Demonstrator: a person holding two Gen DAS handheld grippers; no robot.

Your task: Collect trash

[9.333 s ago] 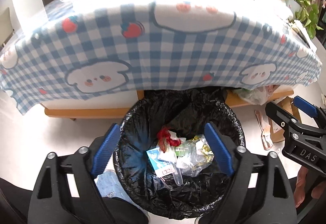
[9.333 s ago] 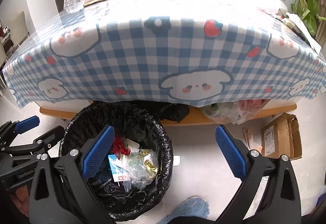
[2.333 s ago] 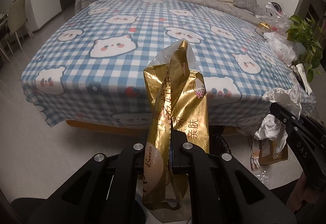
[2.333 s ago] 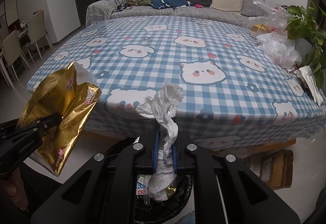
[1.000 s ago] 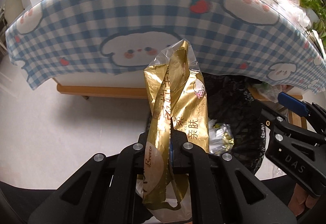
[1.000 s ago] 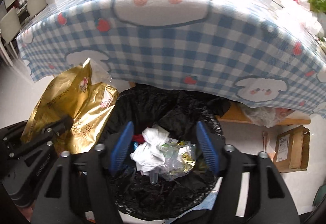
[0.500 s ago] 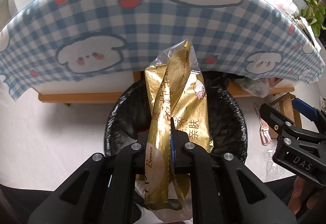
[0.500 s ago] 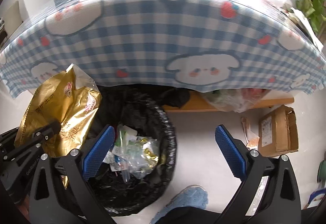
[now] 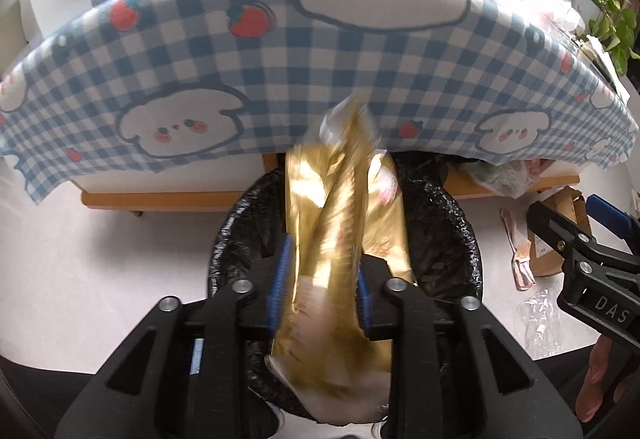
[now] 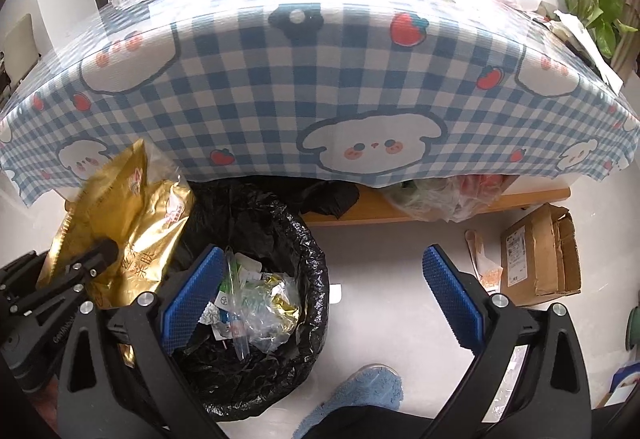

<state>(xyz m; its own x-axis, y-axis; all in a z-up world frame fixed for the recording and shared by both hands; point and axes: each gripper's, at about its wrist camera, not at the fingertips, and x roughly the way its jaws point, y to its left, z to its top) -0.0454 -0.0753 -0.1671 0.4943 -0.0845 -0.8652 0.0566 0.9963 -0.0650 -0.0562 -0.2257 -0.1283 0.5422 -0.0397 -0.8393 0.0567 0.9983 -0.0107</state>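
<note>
Jaws on the left gripper (image 9: 320, 279) are standing parted, the blurred gold wrapper (image 9: 344, 239) sitting loose between them, seemingly slipping free above the black-lined bin (image 9: 460, 231). Right gripper (image 10: 320, 291) is gaping wide, gripping nothing, beside the bin's rim. Judging by this, the drop step is underway; next, the left gripper needs clearing away so the wrapper falls inside. The bench cloth (image 10: 320, 99) is overhanging the bin's far edge, while open floor (image 10: 400, 259) is lying to the right.
</note>
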